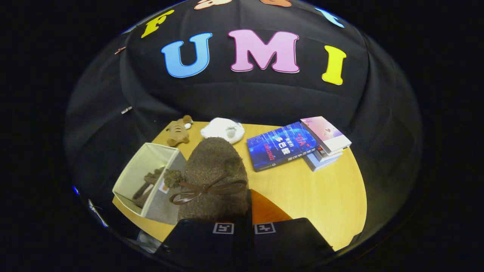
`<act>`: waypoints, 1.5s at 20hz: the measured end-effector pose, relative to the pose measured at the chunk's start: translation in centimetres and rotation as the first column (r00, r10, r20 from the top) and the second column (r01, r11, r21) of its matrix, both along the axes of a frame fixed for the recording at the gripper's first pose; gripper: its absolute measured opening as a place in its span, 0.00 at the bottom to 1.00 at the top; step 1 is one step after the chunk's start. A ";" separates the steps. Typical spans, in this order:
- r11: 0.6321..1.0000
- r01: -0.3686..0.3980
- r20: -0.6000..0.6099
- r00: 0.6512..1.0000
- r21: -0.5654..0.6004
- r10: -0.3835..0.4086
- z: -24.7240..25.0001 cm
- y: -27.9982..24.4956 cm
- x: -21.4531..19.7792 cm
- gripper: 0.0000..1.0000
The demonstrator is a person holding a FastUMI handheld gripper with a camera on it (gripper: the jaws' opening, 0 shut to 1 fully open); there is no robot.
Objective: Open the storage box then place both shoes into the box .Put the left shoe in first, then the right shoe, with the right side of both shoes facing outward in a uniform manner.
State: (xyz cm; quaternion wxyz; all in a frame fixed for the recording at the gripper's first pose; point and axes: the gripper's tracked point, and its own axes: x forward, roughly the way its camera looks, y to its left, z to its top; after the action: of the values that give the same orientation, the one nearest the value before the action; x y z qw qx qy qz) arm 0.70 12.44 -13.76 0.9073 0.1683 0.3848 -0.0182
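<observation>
**A:** While the gripper is hanging over the near edge of the wooden table, what is it carrying?

**B:** It is gripping a brown fuzzy slipper with a ribbon bow across the top. The two fingers are sitting nearly together at the shoe's near end, pinching its rim, I think, though the exact contact is lying hidden behind the fingers themselves. The toe is pointing away, straight ahead of them.

**A:** How is a shoe like that going to behave?

**B:** Lightly, I am judging. The plush upper is looking soft and will be giving under pressure, so the body may be sagging or swinging from a pinch at one end. The fuzz is offering friction, so slipping is seeming unlikely. The rim of the opening is the sensible place to be holding; the bow is too flimsy.

**A:** And the box?

**B:** The white storage box is standing open just left of the held slipper, its near wall touching or almost touching the shoe's side from this angle. Something brown is already lying inside, probably the other slipper.

**A:** Anything else around?

**B:** Beyond the toe, a small plush toy and a white soft item are resting near the far edge; a stack of books is lying to the right, well apart from the box.
</observation>
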 end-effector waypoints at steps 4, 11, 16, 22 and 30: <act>0.999 -0.029 0.025 0.999 0.041 0.028 3.1 6.1 3.2 0.05; 0.993 -0.063 -0.043 0.997 0.098 0.068 3.8 16.7 7.1 0.05; 0.996 -0.003 -0.170 0.985 0.090 0.018 -1.1 21.5 8.2 0.05; 0.997 0.051 -0.296 0.953 -0.055 -0.065 -6.9 23.6 8.3 0.05; 0.985 -0.026 -0.344 0.938 -0.173 -0.036 -8.6 25.6 7.4 0.13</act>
State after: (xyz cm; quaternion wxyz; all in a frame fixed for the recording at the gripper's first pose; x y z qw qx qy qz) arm 8.06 38.00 -22.40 0.8368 0.0834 0.5346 -0.0836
